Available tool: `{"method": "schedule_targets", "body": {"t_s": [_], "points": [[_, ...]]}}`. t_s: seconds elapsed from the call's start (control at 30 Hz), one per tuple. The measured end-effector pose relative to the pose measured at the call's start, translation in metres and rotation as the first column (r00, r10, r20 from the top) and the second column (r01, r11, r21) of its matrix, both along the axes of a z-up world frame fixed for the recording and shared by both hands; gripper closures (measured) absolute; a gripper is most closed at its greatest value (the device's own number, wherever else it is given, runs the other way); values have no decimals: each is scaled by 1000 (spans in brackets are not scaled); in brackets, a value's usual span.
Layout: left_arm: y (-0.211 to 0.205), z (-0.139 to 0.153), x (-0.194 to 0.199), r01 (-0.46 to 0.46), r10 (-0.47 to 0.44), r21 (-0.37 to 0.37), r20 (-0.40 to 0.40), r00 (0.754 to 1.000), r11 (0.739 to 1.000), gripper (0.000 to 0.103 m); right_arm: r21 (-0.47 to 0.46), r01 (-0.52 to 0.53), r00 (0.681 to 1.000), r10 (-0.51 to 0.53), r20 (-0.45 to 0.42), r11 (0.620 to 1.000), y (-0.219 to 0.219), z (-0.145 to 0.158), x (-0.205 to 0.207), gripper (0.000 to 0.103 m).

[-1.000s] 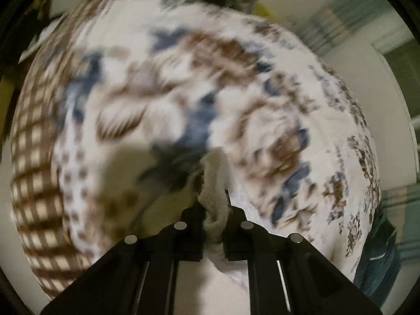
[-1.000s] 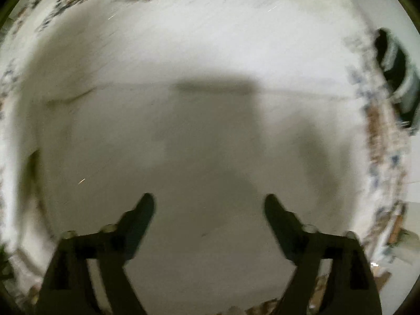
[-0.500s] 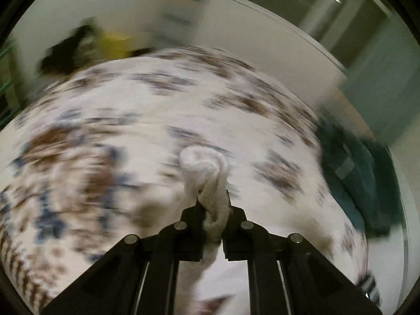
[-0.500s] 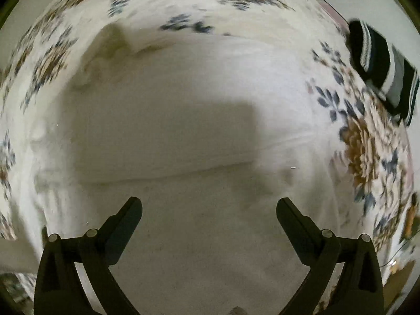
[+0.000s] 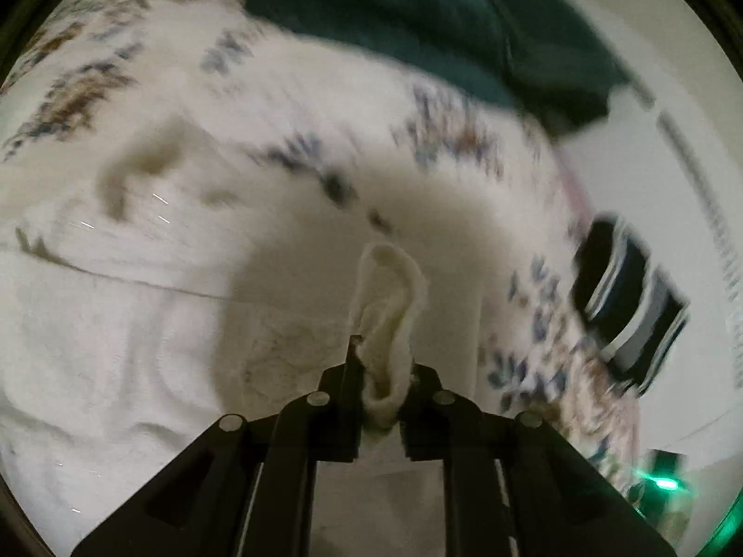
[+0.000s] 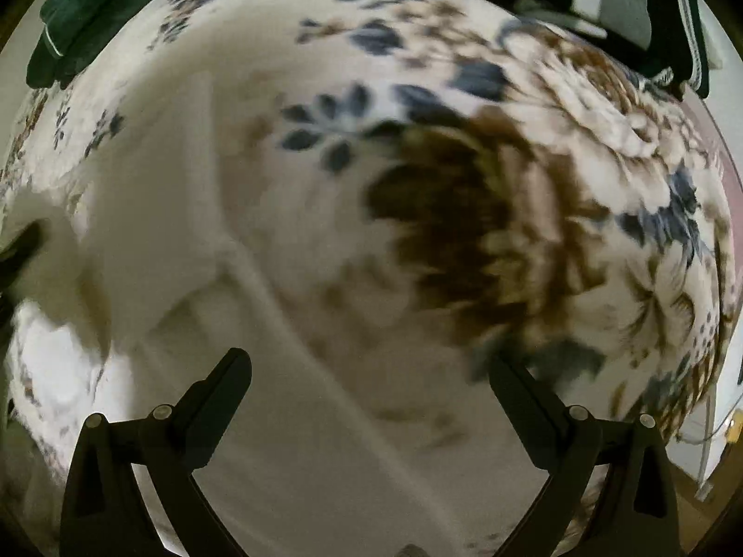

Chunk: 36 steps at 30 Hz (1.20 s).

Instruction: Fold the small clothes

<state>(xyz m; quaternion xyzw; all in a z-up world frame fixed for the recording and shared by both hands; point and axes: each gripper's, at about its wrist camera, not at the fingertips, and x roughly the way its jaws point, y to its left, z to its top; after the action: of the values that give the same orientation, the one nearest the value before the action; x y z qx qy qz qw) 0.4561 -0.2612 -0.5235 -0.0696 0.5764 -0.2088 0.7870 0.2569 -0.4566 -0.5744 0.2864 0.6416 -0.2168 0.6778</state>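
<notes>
In the left wrist view, the left hand-held gripper (image 5: 381, 373) is now seen over a wide, white, soft-pile garment (image 5: 116, 348) spread on the brown-and-blue flowered bed cover (image 5: 464, 148), where half a second ago only the cover lay beneath; a bunched edge of cream-white cloth (image 5: 390, 306) is pinched between its nearly closed jaws, which are just opening, so a fold is judged to be close to release. In the right wrist view, the white garment, which filled the picture a moment ago, is now found at the left and bottom, and the right hand-held gripper (image 6: 371, 373) is held wide apart and empty above the cover.
</notes>
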Motion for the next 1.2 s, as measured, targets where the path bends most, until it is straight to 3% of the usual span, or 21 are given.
{"method": "schedule_targets", "body": {"t_s": [0.07, 0.1, 0.13, 0.17, 0.2, 0.23, 0.3, 0.4, 0.5, 0.63, 0.67, 0.73, 0.83, 0.9, 0.93, 0.97, 1.0, 1.03, 1.1, 1.2], "points": [[-11, -4, -10, 1, -3, 57, 30, 1000, 998, 90, 28, -22, 1000, 22, 2, 999, -21, -1, -10, 0], [-11, -2, -13, -9, 6, 67, 49, 999, 998, 81, 41, -34, 999, 35, -3, 999, -29, 0, -13, 0], [-3, 1, -21, -25, 18, 86, 80, 997, 996, 62, 53, -54, 998, 55, -14, 997, -37, 0, -15, 1], [6, 2, -27, -37, 26, 107, 96, 995, 994, 50, 64, -68, 998, 69, -12, 996, -42, 2, -17, 4], [20, 5, -36, -60, 43, 140, 118, 992, 988, 30, 80, -77, 997, 77, 9, 994, -48, 5, -18, 18], [36, 5, -48, -90, 66, 179, 139, 988, 980, 23, 103, -94, 995, 91, 35, 990, -52, 8, -17, 41], [74, 1, -73, -165, 123, 266, 167, 978, 950, 23, 145, -131, 990, 123, 62, 981, -53, 12, -7, 53], [129, -24, -114, -254, 211, 429, 146, 967, 867, 23, 262, -177, 977, 138, 163, 949, -46, 16, 24, 52], [176, -63, -151, -287, 306, 544, 59, 950, 789, 22, 345, -222, 962, 146, 233, 912, -28, 11, 64, 47], [207, -78, -179, -367, 384, 458, 61, 921, 810, 0, 371, -305, 939, 213, 270, 877, 11, 3, 126, 36], [210, -80, -178, -379, 398, 445, 54, 916, 811, 0, 365, -341, 928, 247, 280, 866, 25, 2, 142, 34], [209, -82, -171, -400, 423, 444, 51, 905, 802, 0, 341, -397, 908, 312, 279, 852, 54, 0, 166, 20], [205, -83, -162, -436, 453, 455, 78, 888, 776, 0, 323, -491, 866, 412, 283, 809, 102, -2, 190, 13], [202, -84, -161, -462, 473, 454, 99, 876, 761, 0, 285, -570, 821, 523, 228, 770, 139, -15, 202, 13], [201, -83, -163, -476, 481, 452, 113, 869, 754, 0, 271, -602, 798, 570, 194, 751, 153, -23, 205, 15], [198, -82, -161, -479, 481, 452, 120, 868, 753, 0, 252, -635, 771, 620, 147, 730, 167, -33, 208, 25], [198, -86, -165, -479, 479, 450, 124, 869, 754, 0, 226, -651, 758, 640, 127, 725, 173, -39, 210, 63], [196, -86, -165, -478, 476, 446, 124, 870, 757, 0, 211, -649, 759, 641, 112, 731, 172, -42, 209, 84], [197, -87, -167, -467, 469, 437, 112, 876, 768, 0, 233, -595, 804, 577, 147, 769, 153, -38, 210, 89], [203, -88, -166, -452, 465, 423, 79, 882, 785, 0, 240, -485, 873, 451, 187, 841, 97, -23, 208, 89]]}}
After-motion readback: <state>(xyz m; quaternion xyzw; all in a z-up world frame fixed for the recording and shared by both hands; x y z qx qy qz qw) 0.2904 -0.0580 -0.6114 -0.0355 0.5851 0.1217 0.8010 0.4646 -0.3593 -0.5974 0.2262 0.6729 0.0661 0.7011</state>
